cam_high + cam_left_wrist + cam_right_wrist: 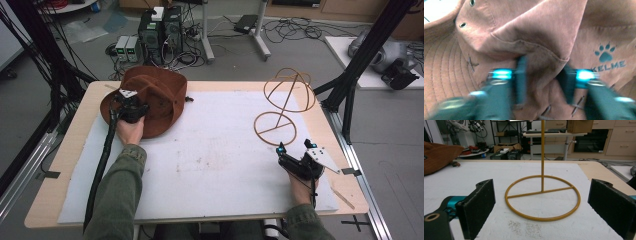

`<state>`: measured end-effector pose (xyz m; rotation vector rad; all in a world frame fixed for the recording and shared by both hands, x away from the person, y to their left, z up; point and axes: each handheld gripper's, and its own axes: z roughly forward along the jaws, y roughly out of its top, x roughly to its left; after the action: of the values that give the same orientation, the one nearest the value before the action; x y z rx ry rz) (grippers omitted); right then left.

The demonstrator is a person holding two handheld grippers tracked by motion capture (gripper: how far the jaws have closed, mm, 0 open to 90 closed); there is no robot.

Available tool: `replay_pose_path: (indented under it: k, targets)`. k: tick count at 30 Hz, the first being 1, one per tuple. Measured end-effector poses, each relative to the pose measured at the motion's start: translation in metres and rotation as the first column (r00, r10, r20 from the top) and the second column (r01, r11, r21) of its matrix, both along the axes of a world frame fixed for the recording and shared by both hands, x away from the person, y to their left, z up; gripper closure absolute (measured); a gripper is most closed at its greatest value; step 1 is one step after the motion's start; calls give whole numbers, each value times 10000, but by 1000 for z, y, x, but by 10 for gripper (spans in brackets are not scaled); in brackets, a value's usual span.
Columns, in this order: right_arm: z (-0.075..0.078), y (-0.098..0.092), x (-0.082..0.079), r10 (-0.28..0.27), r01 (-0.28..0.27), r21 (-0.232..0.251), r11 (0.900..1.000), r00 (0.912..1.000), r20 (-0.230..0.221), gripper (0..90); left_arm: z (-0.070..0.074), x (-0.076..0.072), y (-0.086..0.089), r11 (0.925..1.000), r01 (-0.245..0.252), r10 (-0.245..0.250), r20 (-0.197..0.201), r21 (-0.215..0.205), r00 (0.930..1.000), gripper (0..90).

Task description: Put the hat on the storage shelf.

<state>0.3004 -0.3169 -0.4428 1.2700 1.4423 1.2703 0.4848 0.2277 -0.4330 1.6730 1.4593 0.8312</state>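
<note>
White padding (pixel 215 165) covers the table; at ten o'clock the left gripper (pixel 131 107) sits on the brown hat (pixel 160 97). Its own view shows jaws pinching a crown fold. Right gripper (pixel 541 207) gapes before the wire hat stand (pixel 542 197); hanging remains.

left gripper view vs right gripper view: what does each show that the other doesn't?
Left gripper view: the left gripper pinching a fold of the hat, the paw logo with KELME lettering, and eyelets.

Right gripper view: the right gripper, open, facing the yellow wire stand, on the white mat, with the lab furniture behind.

Both: the brown hat, which sits at the left edge of the right gripper view.
</note>
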Motion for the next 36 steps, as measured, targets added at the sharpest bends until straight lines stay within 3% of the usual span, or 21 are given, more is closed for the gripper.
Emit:
replay_pose_path:
  k: [1,2,3,6,11,15,25,31,36]
  targets:
    - [0,0,0,-1,1,20,10000,10000,-4,67,0,0,-1,9998,107,-107,2,185,9999,827]
    - [0,0,0,-1,1,20,10000,10000,-4,67,-1,-1,-2,9989,195,-196,17,424,9998,827]
    - [0,0,0,-3,3,-6,10000,10000,-53,67,0,-1,-3,9975,254,-257,49,656,9997,889]
    - [-1,0,0,-7,7,-26,10000,10000,-74,67,3,-4,-2,9947,517,-526,76,889,9986,894]
    - [-1,0,1,8,-8,-53,10000,9999,-108,67,9,-6,2,9962,591,-605,194,645,9980,897]
    - [-1,0,1,40,-41,-68,10000,9999,-113,67,12,-8,1,9944,690,-715,286,798,9970,897]
    - [0,-1,1,61,-61,-28,10000,10000,-13,67,33,-22,1,9951,689,-772,1235,706,9893,897]
    - [1,-2,0,14,-14,45,10000,10000,-41,67,55,-35,7,9964,619,-727,2093,579,9751,897]
    - [1,-2,0,-6,6,16,10000,10000,-3,67,76,-49,15,9976,608,-677,3061,318,9496,897]
